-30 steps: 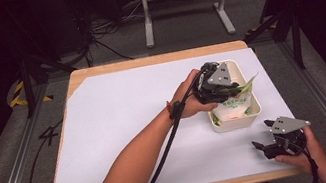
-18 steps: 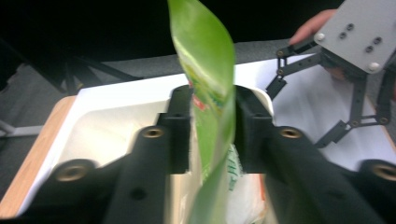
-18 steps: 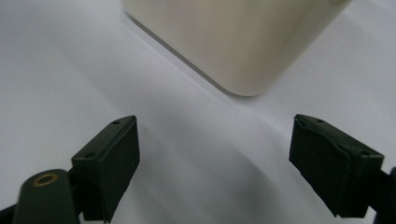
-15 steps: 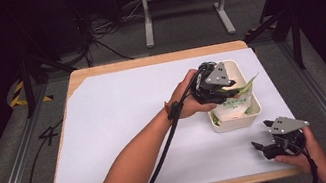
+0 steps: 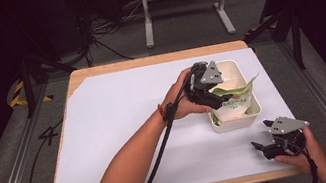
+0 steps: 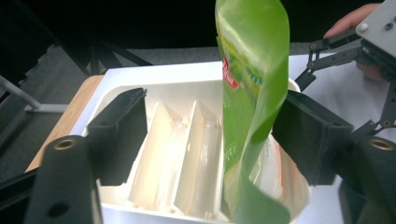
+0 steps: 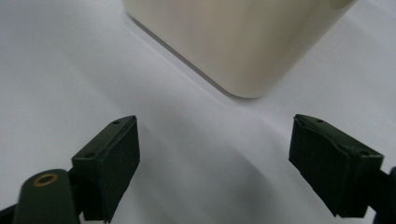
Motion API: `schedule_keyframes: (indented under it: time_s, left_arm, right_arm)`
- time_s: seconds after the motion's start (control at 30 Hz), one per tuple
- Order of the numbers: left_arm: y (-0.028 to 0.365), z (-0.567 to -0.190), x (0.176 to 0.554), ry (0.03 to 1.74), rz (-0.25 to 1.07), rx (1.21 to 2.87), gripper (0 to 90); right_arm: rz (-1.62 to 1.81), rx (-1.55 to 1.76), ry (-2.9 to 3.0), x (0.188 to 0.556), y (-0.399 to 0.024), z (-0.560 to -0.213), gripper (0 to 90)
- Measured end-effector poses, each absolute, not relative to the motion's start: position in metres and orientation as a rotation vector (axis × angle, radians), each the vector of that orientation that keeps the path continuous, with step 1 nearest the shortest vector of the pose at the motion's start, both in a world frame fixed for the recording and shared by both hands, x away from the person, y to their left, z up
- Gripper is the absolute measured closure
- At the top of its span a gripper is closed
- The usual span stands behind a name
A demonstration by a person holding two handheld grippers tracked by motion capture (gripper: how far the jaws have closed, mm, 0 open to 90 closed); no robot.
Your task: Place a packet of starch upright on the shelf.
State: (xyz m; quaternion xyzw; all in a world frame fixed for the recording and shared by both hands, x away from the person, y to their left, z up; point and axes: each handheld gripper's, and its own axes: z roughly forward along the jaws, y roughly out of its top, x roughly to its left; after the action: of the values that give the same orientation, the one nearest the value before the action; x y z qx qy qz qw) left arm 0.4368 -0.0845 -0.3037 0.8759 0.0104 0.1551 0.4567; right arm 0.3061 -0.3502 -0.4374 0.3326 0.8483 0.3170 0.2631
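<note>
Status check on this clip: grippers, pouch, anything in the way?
Left gripper open, jaws either side of green pouch standing in white bin. Right gripper open, idle on white table sheet near bin corner. Nothing in the way.

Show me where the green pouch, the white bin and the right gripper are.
green pouch (image 6: 250,93), left gripper view, its glossy upper panel.
white bin (image 5: 236,66), high view, its far rim.
right gripper (image 5: 262,147), high view, between its open jaw tips.

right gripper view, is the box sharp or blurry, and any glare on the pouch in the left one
Right gripper view: the cream box is soft, out of focus, casting a shadow on the white sheet. Left gripper view: the green pouch shows pale glare streaks, its top edge slightly blurred.
</note>
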Motion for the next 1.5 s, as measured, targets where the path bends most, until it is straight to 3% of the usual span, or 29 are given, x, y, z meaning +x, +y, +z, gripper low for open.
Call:
schedule_keyframes:
  time_s: [0.3,0.73,1.5]
  left_arm:
    - [-0.076,-0.309,0.438,0.063,0.386,2.161,7.8]
    - [-0.053,-0.314,0.434,0.067,0.455,2.190,5.7]
    - [0.044,-0.341,0.410,0.223,0.604,2.225,6.0]
  right_arm:
    - [0.860,0.902,2.292,0.306,-0.350,-0.437,15.9]
    - [0.860,0.899,2.292,0.306,-0.349,-0.437,15.9]
    - [0.859,0.897,2.290,0.306,-0.348,-0.436,16.0]
